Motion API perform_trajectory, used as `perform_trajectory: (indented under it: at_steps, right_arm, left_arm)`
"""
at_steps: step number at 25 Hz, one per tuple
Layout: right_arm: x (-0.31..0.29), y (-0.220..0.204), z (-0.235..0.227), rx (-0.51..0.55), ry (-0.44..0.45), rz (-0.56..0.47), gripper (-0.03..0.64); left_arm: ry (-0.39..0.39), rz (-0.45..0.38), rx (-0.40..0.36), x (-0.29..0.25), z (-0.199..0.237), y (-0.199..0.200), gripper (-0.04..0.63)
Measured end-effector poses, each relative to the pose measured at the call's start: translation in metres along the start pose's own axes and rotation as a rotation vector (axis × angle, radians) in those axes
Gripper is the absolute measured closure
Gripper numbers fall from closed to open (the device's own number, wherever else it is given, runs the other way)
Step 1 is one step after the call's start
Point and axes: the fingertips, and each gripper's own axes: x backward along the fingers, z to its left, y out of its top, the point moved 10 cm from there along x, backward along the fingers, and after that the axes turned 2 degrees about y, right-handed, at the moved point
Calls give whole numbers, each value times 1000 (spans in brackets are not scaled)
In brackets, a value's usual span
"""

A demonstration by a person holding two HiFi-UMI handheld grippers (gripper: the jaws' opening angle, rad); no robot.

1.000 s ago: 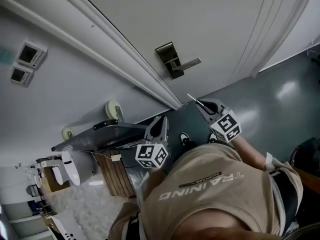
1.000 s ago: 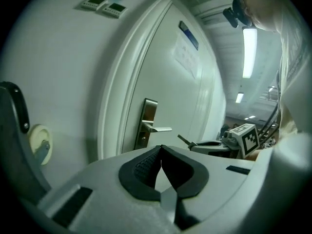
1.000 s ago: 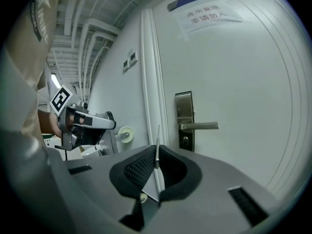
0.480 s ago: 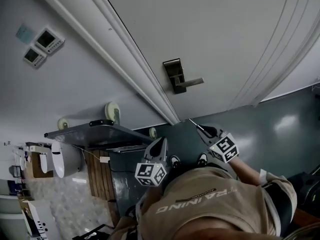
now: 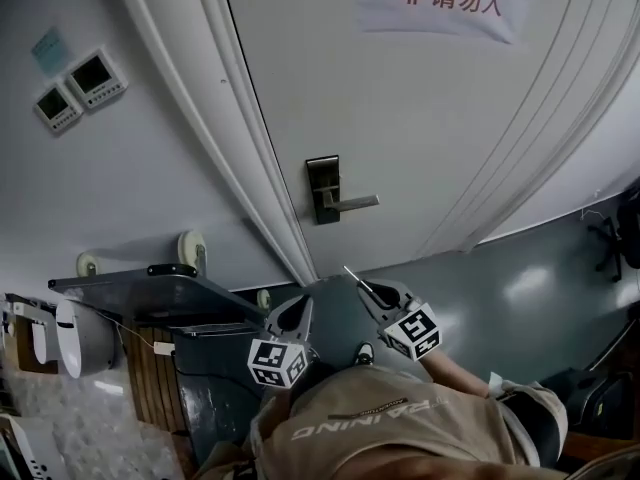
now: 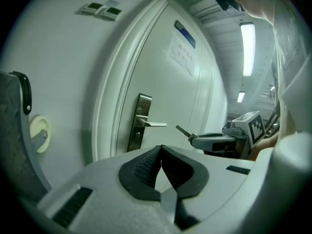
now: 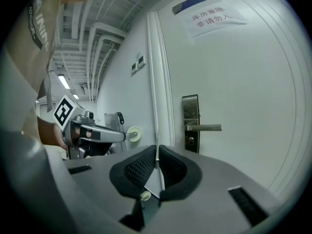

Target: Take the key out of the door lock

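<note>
Head view: door [image 5: 430, 148], grey floor [image 5: 530, 293]; right fingers [image 5: 381, 293] seemingly pinch key [image 5: 354, 275], left fingers [image 5: 297, 314] closed

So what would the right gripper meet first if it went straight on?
Likely the door frame, just left of the lock plate, with the key held by the right gripper touching first; depth is unclear.

White door [image 5: 420, 138], red-lettered sign [image 5: 445, 0], grey floor [image 5: 525, 286]
</note>
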Motion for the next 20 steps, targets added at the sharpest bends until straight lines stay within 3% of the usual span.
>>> perform_trajectory:
  at_steps: [5, 12, 17, 20]
  right_arm:
    - [1, -4, 15, 19, -7, 45, 589]
    - [-19, 20, 37, -149, -3, -75, 589]
    - [-32, 37, 59, -146, -7, -96, 589]
    - [-40, 37, 72, -115, -35, -77, 589]
  left_arm:
    - [19, -29, 0, 13, 12, 7, 589]
    - [-28, -20, 10, 33, 30, 0, 589]
    - [-43, -78, -33, 56, 38, 10, 589]
    - [-27, -71, -36, 67, 52, 5, 589]
